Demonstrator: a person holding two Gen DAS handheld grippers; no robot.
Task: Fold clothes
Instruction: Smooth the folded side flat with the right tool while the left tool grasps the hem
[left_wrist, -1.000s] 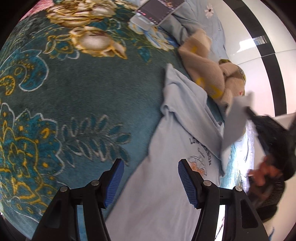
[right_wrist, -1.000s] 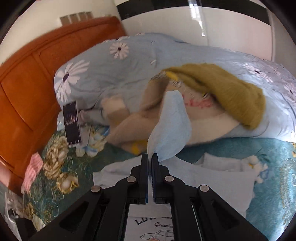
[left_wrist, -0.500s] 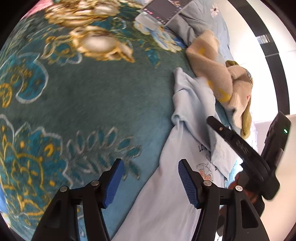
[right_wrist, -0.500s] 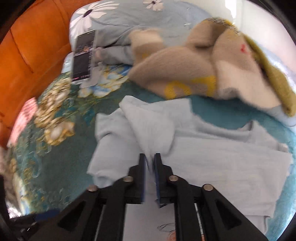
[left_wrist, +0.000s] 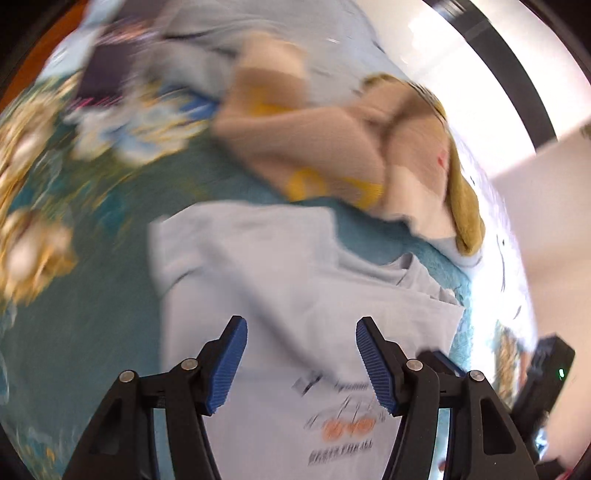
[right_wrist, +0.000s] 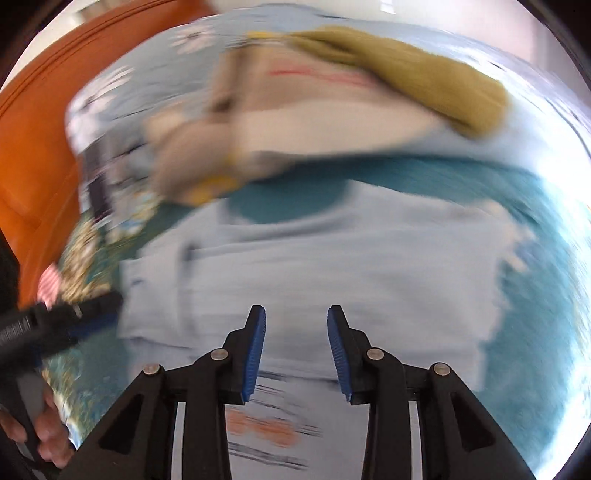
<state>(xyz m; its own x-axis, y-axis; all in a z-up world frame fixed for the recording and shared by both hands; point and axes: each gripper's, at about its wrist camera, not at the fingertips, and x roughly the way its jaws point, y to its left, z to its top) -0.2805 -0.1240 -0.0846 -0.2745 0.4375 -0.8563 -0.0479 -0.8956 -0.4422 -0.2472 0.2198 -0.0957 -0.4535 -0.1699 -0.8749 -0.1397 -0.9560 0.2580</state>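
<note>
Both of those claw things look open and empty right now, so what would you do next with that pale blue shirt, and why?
Probably bring the right gripper out to the far right edge of the light blue T-shirt and pinch it, ready to fold that side inward. Both grippers hover with jaws open and hold nothing; the left gripper sits over the shirt's middle. The left side already looks folded over, though the blur leaves that uncertain.

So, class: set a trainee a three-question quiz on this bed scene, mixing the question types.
1. True or false: the right gripper is clamped on the T-shirt.
2. Which lies beyond the T-shirt? A) beige sweater B) red towel C) jeans
3. Fill in: the left gripper is ____, holding nothing.

Key: 1 false, both grippers are open above the shirt; 2 A; 3 open.
</note>
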